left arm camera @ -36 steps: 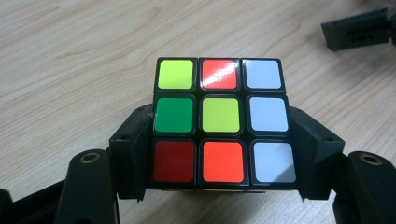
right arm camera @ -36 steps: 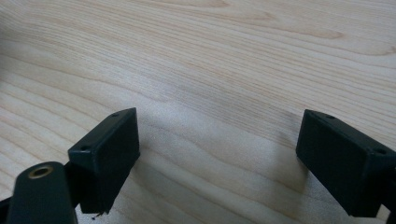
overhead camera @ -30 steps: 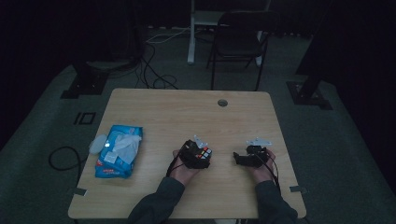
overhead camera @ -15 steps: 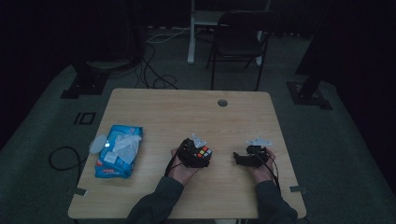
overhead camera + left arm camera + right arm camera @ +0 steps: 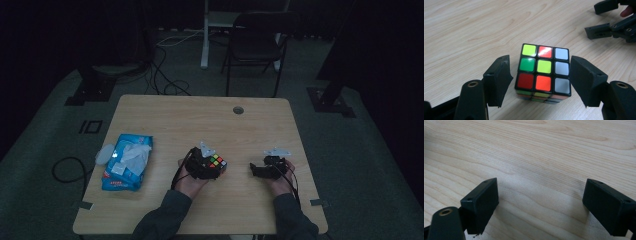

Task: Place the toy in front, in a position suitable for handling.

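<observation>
Resting on the wooden table (image 5: 165,120), the puzzle cube (image 5: 542,71) sits between the two black jaws of the left gripper (image 5: 541,80). In the left gripper view a narrow gap shows on each side of the cube, so the pads stand beside it without pressing on it; those jaws have just been closing a little around it. The cube's top face shows yellow-green, red, green, orange and white squares. Ahead of the left gripper and off to its right lies the right gripper (image 5: 256,170), well apart from the cube. In the right gripper view its jaws stand wide apart over bare wood, with nothing between them. Far to the left gripper's other side, near the table's edge, lies a blue pack of wipes (image 5: 127,161), clear of both tools.
</observation>
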Action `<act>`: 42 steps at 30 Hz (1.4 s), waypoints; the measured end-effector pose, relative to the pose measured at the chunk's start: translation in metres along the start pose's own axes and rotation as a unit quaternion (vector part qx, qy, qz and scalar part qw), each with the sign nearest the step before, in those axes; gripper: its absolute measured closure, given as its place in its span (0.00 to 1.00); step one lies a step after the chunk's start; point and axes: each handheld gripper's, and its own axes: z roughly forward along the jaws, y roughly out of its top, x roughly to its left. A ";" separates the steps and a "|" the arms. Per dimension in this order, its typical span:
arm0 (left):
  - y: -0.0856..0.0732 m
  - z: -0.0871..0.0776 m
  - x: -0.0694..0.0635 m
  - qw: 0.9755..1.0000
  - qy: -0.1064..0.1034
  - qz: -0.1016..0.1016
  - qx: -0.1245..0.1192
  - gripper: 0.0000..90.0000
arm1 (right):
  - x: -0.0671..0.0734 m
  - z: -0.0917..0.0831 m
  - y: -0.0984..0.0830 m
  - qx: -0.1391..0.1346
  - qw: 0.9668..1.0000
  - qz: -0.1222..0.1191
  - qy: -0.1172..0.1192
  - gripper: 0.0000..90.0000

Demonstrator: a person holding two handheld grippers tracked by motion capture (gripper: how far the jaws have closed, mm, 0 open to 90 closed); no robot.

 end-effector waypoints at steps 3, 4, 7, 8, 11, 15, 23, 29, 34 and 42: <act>-0.001 -0.010 0.007 1.000 -0.001 -0.009 -0.011 0.42 | 0.000 0.000 0.000 0.000 1.000 0.000 0.000 0.15; -0.002 -0.012 0.008 1.000 -0.001 -0.010 -0.012 0.44 | 0.000 0.000 0.000 0.000 1.000 0.000 0.000 0.15; -0.004 -0.019 0.014 1.000 -0.008 -0.016 -0.021 0.47 | 0.000 0.000 0.000 0.000 1.000 0.000 0.000 0.15; -0.005 -0.022 0.015 1.000 -0.006 -0.018 -0.022 0.48 | 0.000 0.000 0.000 0.000 1.000 0.000 0.000 0.15; -0.007 -0.028 0.020 0.999 -0.005 -0.022 -0.025 0.51 | 0.000 0.000 0.000 0.000 1.000 0.000 0.000 0.15; -0.011 -0.033 0.027 0.999 -0.009 -0.035 -0.029 0.55 | 0.000 0.000 0.000 0.000 1.000 0.000 0.000 0.15; -0.017 -0.044 0.041 0.999 -0.001 -0.045 -0.030 0.59 | 0.000 0.000 0.000 0.000 1.000 0.000 0.000 0.15; -0.024 -0.054 0.056 0.997 0.011 -0.063 -0.039 0.59 | 0.000 0.000 0.000 0.000 1.000 -0.001 0.001 0.15; -0.030 -0.060 0.070 0.997 0.022 -0.070 -0.035 0.59 | 0.000 0.000 0.000 0.000 1.000 0.000 0.001 0.15; -0.041 -0.067 0.087 0.995 0.037 -0.086 -0.031 0.59 | 0.000 0.000 0.000 0.000 1.000 -0.001 0.001 0.15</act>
